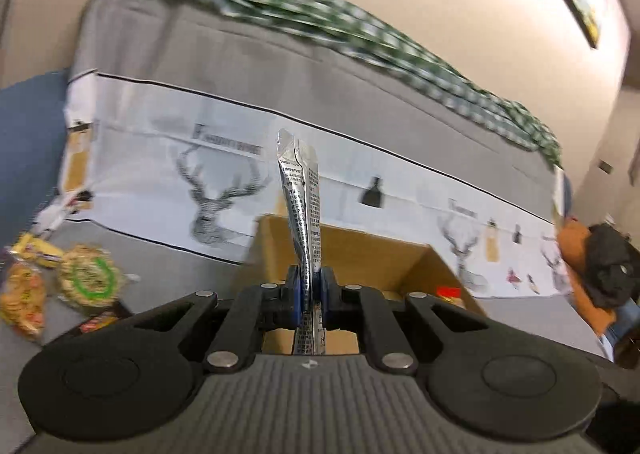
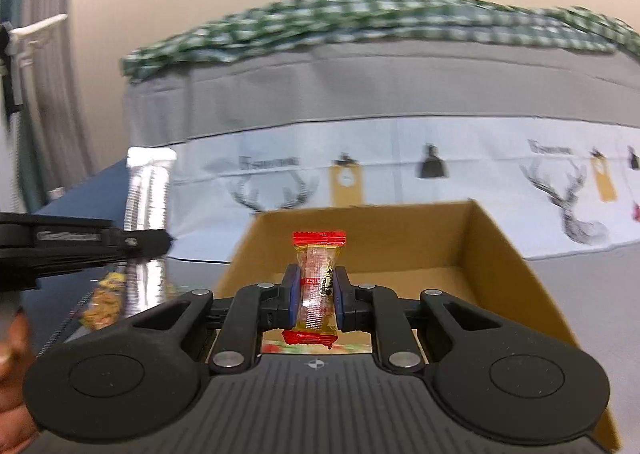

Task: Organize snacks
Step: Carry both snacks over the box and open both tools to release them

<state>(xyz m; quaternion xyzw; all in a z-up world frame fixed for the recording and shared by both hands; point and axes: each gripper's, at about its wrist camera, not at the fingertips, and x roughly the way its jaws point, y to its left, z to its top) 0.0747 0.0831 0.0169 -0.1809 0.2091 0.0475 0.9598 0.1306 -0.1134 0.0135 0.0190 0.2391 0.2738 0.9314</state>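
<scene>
Open cardboard box [image 2: 492,254] on a grey sofa [image 1: 248,66], left gripper [image 1: 308,286] fingers clamped on an upright silver packet [image 1: 302,206], right gripper [image 2: 316,294] fingers pinching a red-ended candy [image 2: 318,282] at the box's six o'clock edge, loose snacks [image 1: 86,276] at nine o'clock.

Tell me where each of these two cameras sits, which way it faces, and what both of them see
Left wrist: on the left gripper, looking along its fingers, shut on a silver sachet, over the cardboard box toward a sofa.
Right wrist: on the right gripper, shut on a red-ended candy, facing the box; the left gripper and part of a hand show at left.
Shared: box, sachet, green checked cloth.
</scene>
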